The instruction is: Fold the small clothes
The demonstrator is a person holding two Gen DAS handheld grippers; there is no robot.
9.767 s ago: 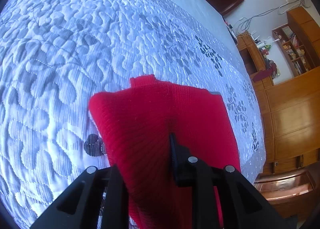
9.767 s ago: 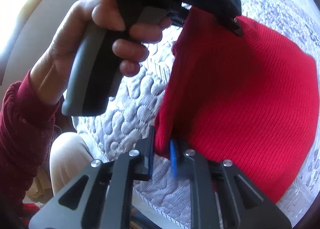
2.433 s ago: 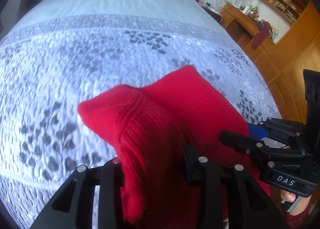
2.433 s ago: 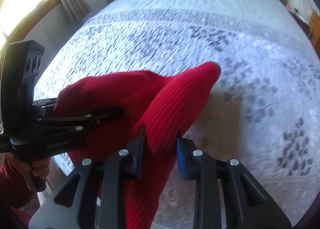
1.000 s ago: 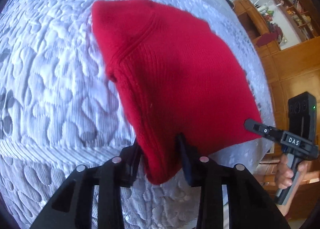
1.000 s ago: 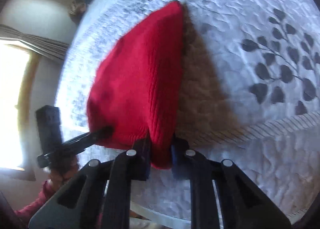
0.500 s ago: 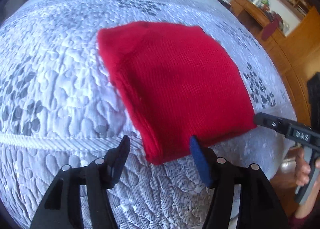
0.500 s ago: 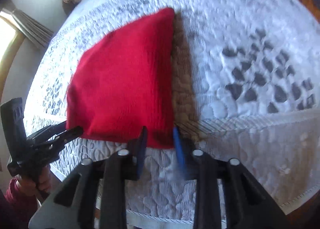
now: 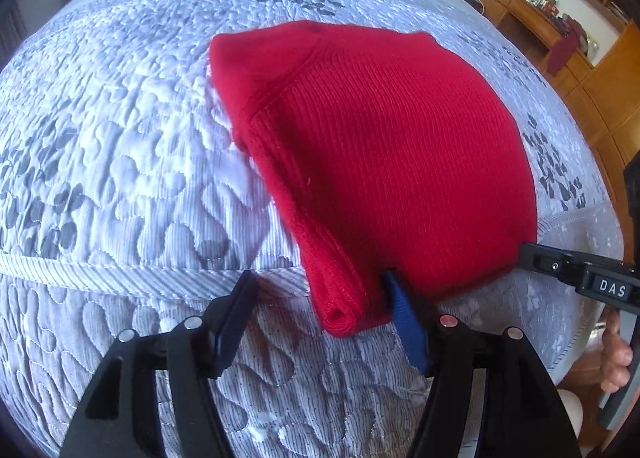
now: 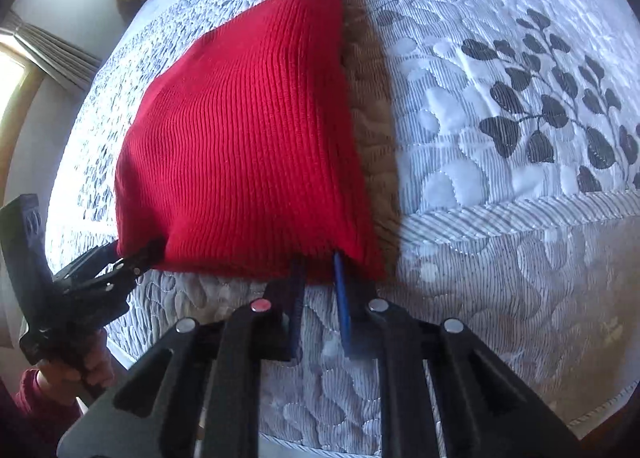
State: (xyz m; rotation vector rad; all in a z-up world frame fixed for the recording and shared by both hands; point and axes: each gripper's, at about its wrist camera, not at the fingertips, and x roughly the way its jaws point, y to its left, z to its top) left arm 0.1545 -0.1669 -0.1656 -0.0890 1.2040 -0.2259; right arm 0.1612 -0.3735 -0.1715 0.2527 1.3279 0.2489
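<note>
1. The folded red knit garment (image 9: 384,161) lies flat on the quilted bed (image 9: 120,161), filling the frame's centre
2. The left hand-held gripper (image 9: 320,314) has just been opening; its jaws stand wide around the garment's near corner, pads off it
3. The right hand-held gripper (image 10: 320,278) has just been closing, jaws narrow, tips at the garment's lower edge; whether they pinch it, I cannot tell

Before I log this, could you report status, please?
Left gripper: jaws just opening, sweater corner between. Right gripper: jaws just closing on its corner. Sweater folded on bed, nothing blocking.
</note>
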